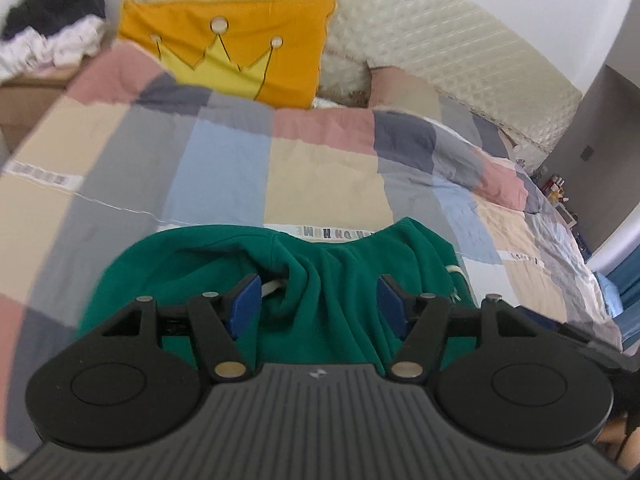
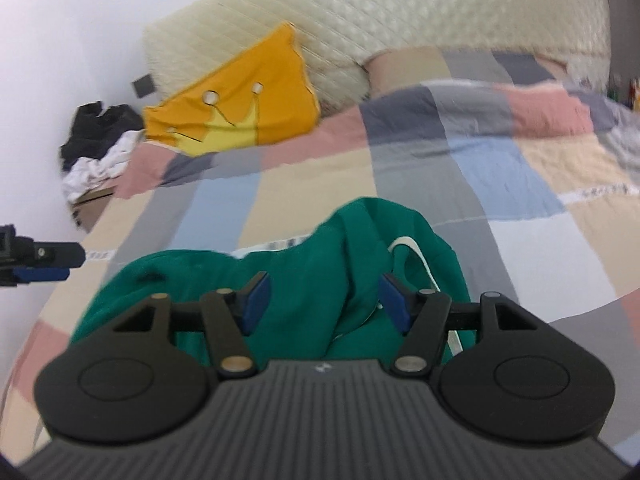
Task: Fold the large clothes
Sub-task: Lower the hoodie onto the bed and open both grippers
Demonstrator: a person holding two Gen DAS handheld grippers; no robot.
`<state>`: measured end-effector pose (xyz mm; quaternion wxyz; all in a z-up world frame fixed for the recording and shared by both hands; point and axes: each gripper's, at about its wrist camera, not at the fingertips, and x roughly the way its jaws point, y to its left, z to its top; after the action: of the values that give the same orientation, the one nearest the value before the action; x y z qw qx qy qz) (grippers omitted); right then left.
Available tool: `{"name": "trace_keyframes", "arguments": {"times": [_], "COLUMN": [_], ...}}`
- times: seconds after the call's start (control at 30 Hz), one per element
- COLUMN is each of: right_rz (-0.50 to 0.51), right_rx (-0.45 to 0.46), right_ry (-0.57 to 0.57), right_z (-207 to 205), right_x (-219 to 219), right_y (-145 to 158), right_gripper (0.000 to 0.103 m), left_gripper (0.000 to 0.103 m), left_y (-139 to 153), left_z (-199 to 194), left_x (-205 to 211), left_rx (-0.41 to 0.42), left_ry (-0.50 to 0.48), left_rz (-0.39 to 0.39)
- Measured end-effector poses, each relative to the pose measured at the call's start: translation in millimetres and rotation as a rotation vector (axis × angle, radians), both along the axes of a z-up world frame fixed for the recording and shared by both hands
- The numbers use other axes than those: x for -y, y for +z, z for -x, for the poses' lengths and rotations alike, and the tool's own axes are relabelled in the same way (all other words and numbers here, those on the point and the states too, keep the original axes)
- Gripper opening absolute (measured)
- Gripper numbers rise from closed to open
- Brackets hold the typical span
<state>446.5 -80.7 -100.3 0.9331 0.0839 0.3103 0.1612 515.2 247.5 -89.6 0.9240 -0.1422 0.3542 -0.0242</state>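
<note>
Closest to us: left hand-held gripper, blue pads standing apart, nothing pinched between them. Same for the right hand-held gripper: pads apart, no cloth clamped. We see both hanging above the fabric, not touching it as far as we can tell.

Just past the fingertips we have the green sweatshirt, lying bunched and creased on the bed, at the near edge of the quilt. White drawstring loops out of the folds on its right side; in the left wrist view only short bits of it show. From the right wrist view we also catch the left gripper's tip at the far left edge, over the quilt and clear of the garment.

Under the garment: patchwork quilt in beige, grey, blue and pink squares, covering the bed, some wrinkles toward the right.

Farther back we see an orange cushion with a yellow crown, leaning on the cream quilted headboard. Left of the bed, a heap of dark and white clothes sits on a cardboard box. Both views are somewhat blurred.
</note>
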Motion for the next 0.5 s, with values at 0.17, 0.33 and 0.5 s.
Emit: {"name": "trace_keyframes", "arguments": {"times": [0.17, 0.33, 0.5], "right_rz": [0.004, -0.001, -0.043], "right_rx": [0.054, 0.092, 0.101], "right_ry": [0.037, 0.066, 0.093], "right_z": [57.6, 120.1, 185.7], "right_x": [8.6, 21.5, 40.1], "right_y": [33.7, 53.3, 59.0], "right_gripper": [0.062, 0.062, 0.062], "left_gripper": [0.069, 0.069, 0.069], "left_y": [29.9, 38.8, 45.5], "left_z": [77.7, 156.0, 229.9], "left_x": [15.3, 25.2, 30.6], "left_rx": [0.032, 0.034, 0.037], "left_ry": [0.015, 0.038, 0.064], "left_rz": [-0.055, -0.058, -0.083]}}
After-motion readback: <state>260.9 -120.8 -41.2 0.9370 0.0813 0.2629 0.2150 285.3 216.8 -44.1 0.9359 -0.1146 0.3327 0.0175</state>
